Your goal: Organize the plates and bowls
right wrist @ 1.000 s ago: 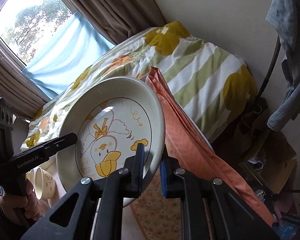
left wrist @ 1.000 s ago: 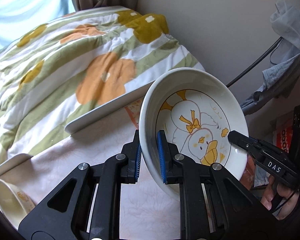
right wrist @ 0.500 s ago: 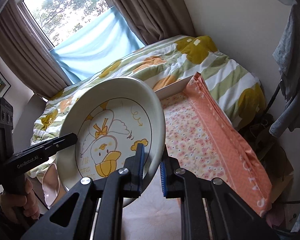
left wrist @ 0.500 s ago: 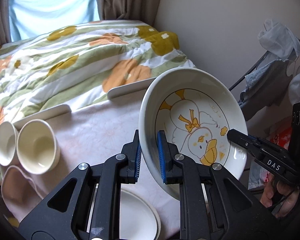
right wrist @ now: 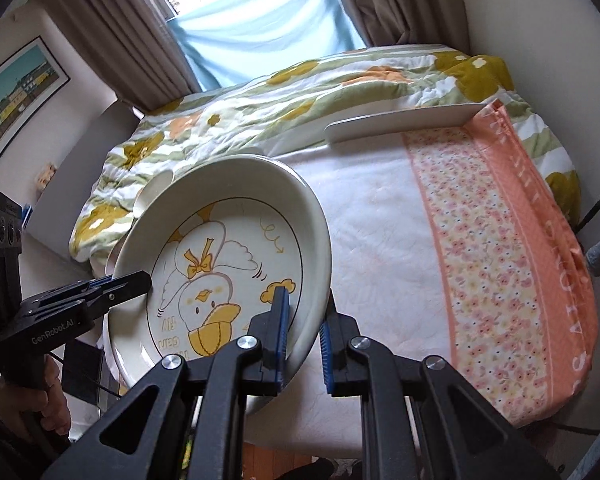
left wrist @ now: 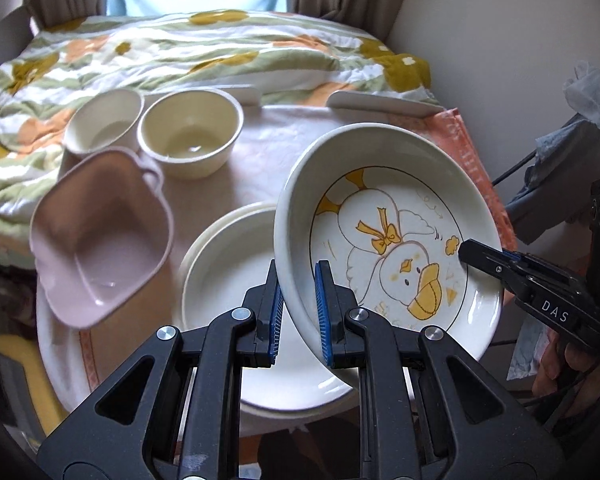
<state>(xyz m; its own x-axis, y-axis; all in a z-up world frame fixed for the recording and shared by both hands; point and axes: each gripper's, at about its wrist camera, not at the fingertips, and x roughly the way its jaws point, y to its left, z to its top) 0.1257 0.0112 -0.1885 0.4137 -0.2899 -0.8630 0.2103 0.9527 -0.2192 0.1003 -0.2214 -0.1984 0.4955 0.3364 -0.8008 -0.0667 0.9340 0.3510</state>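
A white deep plate with a yellow duck drawing [left wrist: 388, 240] hangs tilted in the air between both grippers. My left gripper [left wrist: 298, 312] is shut on its near left rim. My right gripper [right wrist: 304, 334] is shut on the opposite rim of the duck plate [right wrist: 224, 264], and shows at the right of the left wrist view [left wrist: 496, 266]. Below the duck plate lies a stack of plain white plates [left wrist: 236, 280] on the table. A pink heart-shaped bowl [left wrist: 100, 236] sits left of the stack, with two cream bowls [left wrist: 190, 132] [left wrist: 104, 124] behind it.
The table carries a white cloth [right wrist: 380, 220] with an orange floral border [right wrist: 496, 240]. Behind it is a bed with a flowered quilt [left wrist: 180, 52], two white rails [right wrist: 400, 122] at the table's far edge, curtains and a window. Clothes hang at the right [left wrist: 580, 120].
Both grippers have swung down and left with the duck plate. The view went from the bed and wall to the table, bringing the bowls and plate stack under the held plate.
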